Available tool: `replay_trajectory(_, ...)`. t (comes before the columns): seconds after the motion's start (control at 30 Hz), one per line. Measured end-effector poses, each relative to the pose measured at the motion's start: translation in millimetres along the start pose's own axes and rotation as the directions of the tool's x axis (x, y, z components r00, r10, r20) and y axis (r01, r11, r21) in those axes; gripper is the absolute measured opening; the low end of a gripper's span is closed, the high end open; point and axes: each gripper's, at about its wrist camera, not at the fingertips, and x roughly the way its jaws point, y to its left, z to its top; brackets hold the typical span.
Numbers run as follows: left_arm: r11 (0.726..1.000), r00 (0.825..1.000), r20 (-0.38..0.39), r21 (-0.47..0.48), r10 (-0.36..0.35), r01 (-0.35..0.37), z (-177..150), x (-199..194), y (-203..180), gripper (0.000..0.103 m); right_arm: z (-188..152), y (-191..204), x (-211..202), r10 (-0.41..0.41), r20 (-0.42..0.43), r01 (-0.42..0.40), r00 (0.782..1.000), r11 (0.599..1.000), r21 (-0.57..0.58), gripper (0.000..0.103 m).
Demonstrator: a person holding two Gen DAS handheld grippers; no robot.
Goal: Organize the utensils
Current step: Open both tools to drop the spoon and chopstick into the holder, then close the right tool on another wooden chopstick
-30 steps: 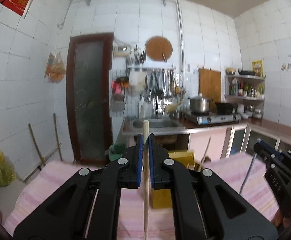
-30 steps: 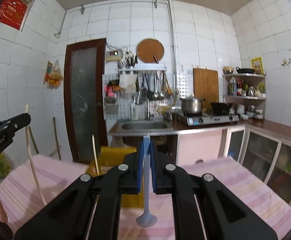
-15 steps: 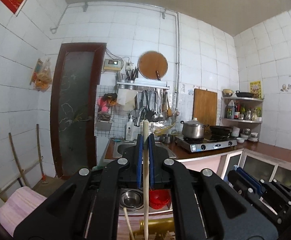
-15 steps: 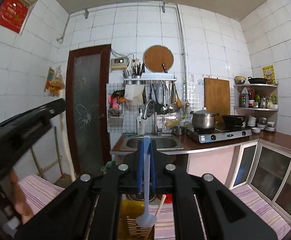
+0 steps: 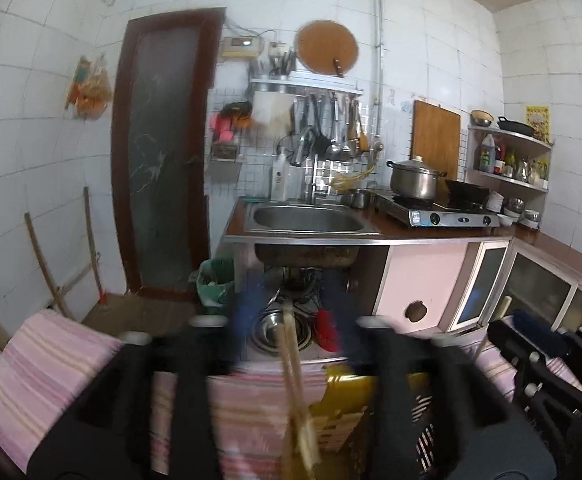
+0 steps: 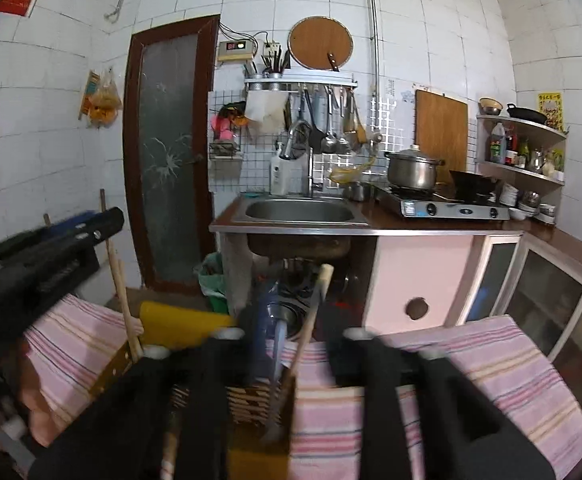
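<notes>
Releasing now: my left gripper (image 5: 291,320) fingers sprung apart, were clamped on chopstick half second ago. Chopsticks (image 5: 297,392) drop free, tilted, toward yellow holder (image 5: 355,384) on striped cloth (image 5: 43,364). Right gripper (image 6: 287,320) fingers also apart; pale spoon (image 6: 279,340) loose beside wooden handle (image 6: 311,316), over holder. Both drops look done; blur hides landing.

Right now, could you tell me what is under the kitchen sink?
Under the sink, stacked steel bowls and a red item show in the open cabinet. The gripper's blurred jaws and the wooden chopsticks cover the rest.
</notes>
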Motion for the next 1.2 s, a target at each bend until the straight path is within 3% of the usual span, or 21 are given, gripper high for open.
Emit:
replay_trajectory(0.03,1.000,1.000,0.012,-0.002,0.022,-0.022,2.3,-10.7,3.6,0.071,1.4,-2.9,-8.9,-0.009,0.005,0.009,1.000,1.000,0.009,0.059)
replay_trajectory(0.1,0.999,0.998,0.035,0.021,0.049,-0.049,5.3,-32.6,8.3,0.077,4.5,-9.7,-30.9,-0.038,0.005,0.038,0.999,0.999,0.017,0.059)
replay_trajectory(0.17,0.996,0.997,0.017,0.048,0.072,-0.073,6.2,-53.7,14.0,0.094,3.6,-16.6,-50.1,-0.055,-0.016,0.056,0.998,0.998,0.032,0.060)
replay_trajectory(0.23,0.996,0.996,0.004,0.042,0.084,-0.084,3.4,-72.2,22.4,0.098,-3.2,-23.6,-62.9,-0.065,-0.061,0.068,0.996,0.996,0.057,0.060)
replay_trajectory(0.33,0.996,0.995,-0.042,0.023,0.092,-0.091,-8.3,-94.9,37.3,0.098,-20.7,-26.6,-74.5,-0.064,-0.119,0.073,0.991,0.995,0.070,0.060)
replay_trajectory(0.5,0.993,0.980,-0.162,0.009,0.118,-0.118,-56.8,-115.1,55.2,0.098,-76.6,-25.3,-85.6,-0.057,-0.237,0.078,0.970,0.994,0.081,0.060)
replay_trajectory(0.63,0.992,0.954,-0.273,0.017,0.128,-0.128,-102.5,-112.3,60.8,0.098,-113.6,-24.6,-81.4,-0.041,-0.315,0.073,0.948,0.993,0.091,0.060)
replay_trajectory(0.87,0.988,0.915,-0.374,0.042,0.152,-0.147,-157.3,-94.2,63.0,0.098,-160.8,-18.6,-66.6,0.003,-0.409,0.046,0.913,0.993,0.111,0.060)
replay_trajectory(1.07,0.988,0.907,-0.391,0.062,0.155,-0.142,-168.5,-85.4,57.8,0.098,-175.4,-11.5,-53.0,0.036,-0.477,0.039,0.878,0.988,0.146,0.060)
replay_trajectory(1.2,0.986,0.906,-0.389,0.099,0.164,-0.136,-174.0,-83.7,53.2,0.098,-178.2,-4.4,-52.1,0.027,-0.493,0.043,0.870,0.990,0.131,0.060)
